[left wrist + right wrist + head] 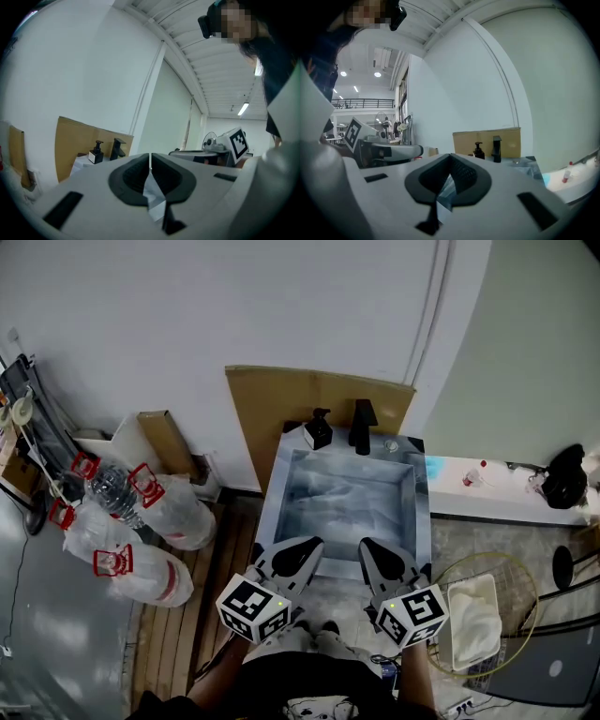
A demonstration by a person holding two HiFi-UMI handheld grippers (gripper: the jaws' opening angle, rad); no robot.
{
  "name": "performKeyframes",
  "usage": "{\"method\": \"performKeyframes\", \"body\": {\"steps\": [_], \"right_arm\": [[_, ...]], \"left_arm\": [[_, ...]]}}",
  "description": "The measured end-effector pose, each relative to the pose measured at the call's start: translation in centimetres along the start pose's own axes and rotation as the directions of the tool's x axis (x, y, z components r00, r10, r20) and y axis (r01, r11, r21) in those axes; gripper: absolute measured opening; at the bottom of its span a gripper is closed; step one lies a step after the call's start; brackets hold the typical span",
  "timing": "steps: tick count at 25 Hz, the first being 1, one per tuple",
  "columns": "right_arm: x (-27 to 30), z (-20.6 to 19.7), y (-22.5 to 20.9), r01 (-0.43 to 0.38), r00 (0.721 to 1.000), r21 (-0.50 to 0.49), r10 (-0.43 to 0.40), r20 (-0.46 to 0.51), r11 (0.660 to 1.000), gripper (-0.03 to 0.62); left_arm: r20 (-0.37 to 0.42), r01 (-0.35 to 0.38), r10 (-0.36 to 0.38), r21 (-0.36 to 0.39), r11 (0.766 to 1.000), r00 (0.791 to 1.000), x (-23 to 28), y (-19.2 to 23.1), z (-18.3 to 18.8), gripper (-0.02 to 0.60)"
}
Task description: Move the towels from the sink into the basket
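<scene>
One white towel lies in the wire basket, right of the sink.
Both jaw pairs are pressed together, pinching nothing: left gripper and right gripper hover at the sink's near rim (soap dispenser and faucet stand at its far edge).

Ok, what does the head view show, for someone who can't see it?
Seen from above, the left gripper and the right gripper, both shut, are side by side at the near edge of a sink. To the right, a white towel lies in a wire basket.
</scene>
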State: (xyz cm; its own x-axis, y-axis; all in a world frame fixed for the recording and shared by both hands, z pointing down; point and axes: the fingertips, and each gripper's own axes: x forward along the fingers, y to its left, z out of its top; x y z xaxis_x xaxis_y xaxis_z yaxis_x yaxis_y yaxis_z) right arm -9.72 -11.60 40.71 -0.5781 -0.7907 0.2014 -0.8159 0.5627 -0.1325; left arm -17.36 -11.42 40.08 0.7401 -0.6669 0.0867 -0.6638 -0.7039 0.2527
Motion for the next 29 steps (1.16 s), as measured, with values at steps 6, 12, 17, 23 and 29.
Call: {"method": "performKeyframes", "body": {"steps": [6,12,17,23,29], "right_arm": [[-0.7,-0.5,-1.4,0.001,1.000,-0.014,-0.001,-0.020,1.000,0.003],[-1.3,-0.8,-3.0,0.023,0.999,-0.002,-0.023,-0.025,1.000,0.003],[-1.8,-0.7,-4.0,0.042,0.999,0.003,-0.042,-0.023,0.999,0.003],[-2.8,-0.8,-5.1,0.077,0.997,0.006,-0.077,-0.020,0.997,0.003],[-4.1,-0.9,-6.5,0.112,0.994,-0.001,-0.112,-0.018,0.994,0.003]], "left_arm": [[-0.010,-0.001,0.001,-0.002,1.000,1.000,1.0,-0.8,-0.4,0.008],[-0.018,0.009,-0.009,0.000,1.000,1.000,1.8,-1.4,-0.6,0.008],[-0.023,0.016,-0.016,0.002,1.000,1.000,2.3,-1.7,-0.6,0.008],[-0.028,0.027,-0.027,0.004,1.000,0.999,2.5,-2.0,-0.7,0.008],[-0.028,0.026,-0.025,0.008,1.000,0.999,2.5,-2.2,-1.0,0.008]]}}
